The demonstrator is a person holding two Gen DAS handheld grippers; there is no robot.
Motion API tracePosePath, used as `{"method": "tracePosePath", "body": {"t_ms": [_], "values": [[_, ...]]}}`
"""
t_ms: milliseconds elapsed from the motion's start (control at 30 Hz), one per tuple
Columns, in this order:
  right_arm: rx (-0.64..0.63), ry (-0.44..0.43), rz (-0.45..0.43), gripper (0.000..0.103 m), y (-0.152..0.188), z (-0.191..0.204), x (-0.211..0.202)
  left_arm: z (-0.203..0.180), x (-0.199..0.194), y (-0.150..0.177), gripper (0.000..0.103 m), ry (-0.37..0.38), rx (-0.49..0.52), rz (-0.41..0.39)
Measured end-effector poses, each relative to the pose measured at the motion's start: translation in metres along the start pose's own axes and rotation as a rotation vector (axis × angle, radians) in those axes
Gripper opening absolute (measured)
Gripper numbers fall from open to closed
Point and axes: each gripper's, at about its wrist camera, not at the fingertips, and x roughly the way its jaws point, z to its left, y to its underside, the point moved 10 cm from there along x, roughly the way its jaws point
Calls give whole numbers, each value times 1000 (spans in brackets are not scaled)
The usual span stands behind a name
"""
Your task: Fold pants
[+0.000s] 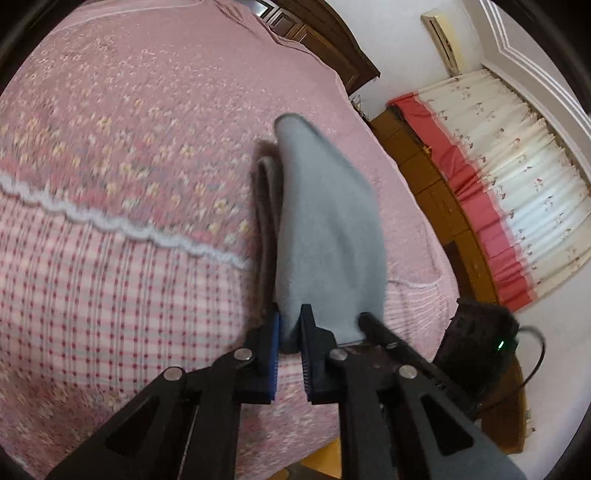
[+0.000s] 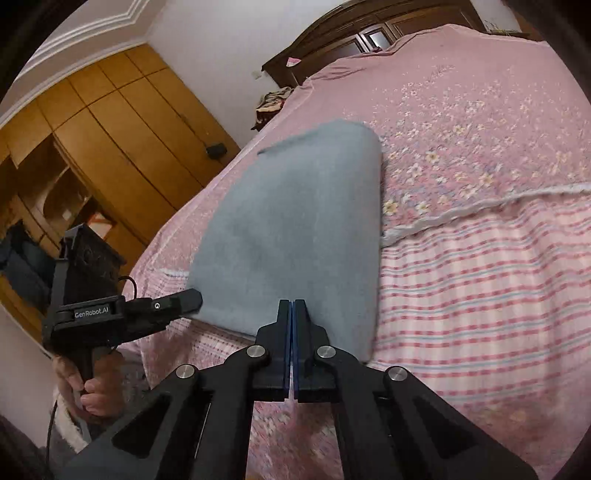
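The grey pants point(image 1: 325, 221) hang lifted above the pink bed point(image 1: 129, 147), folded over on themselves, with a brownish inner side showing at their left. My left gripper point(image 1: 290, 332) is shut on the near edge of the pants. In the right wrist view the pants point(image 2: 295, 221) spread as a broad grey panel over the bed point(image 2: 480, 258). My right gripper point(image 2: 292, 314) is shut on their near edge, jaws pressed together. The left gripper point(image 2: 184, 301) holds the same edge further left. The right gripper's finger point(image 1: 373, 325) shows beside the cloth.
The bed has a flowered and checked cover with a white wavy trim point(image 1: 110, 221). A wooden wardrobe point(image 2: 92, 147) stands left of the bed, a dark headboard point(image 2: 351, 33) at its far end. Curtains point(image 1: 517, 184) hang beyond the bed's right edge.
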Motion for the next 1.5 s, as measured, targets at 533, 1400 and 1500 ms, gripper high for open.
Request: {"method": "tracePosePath", "body": {"t_ms": [533,1400,1500], "values": [[167,-96,-20,2,-6,-10,-4,-61,-13,1,36,-272,392,-103],[398,-467,239,0,-77,-58,50,-53,42,-5,13,-15,277,55],[409,-461,235,0,-71,-71,38,-39,46,-3,3,3,244,50]]}}
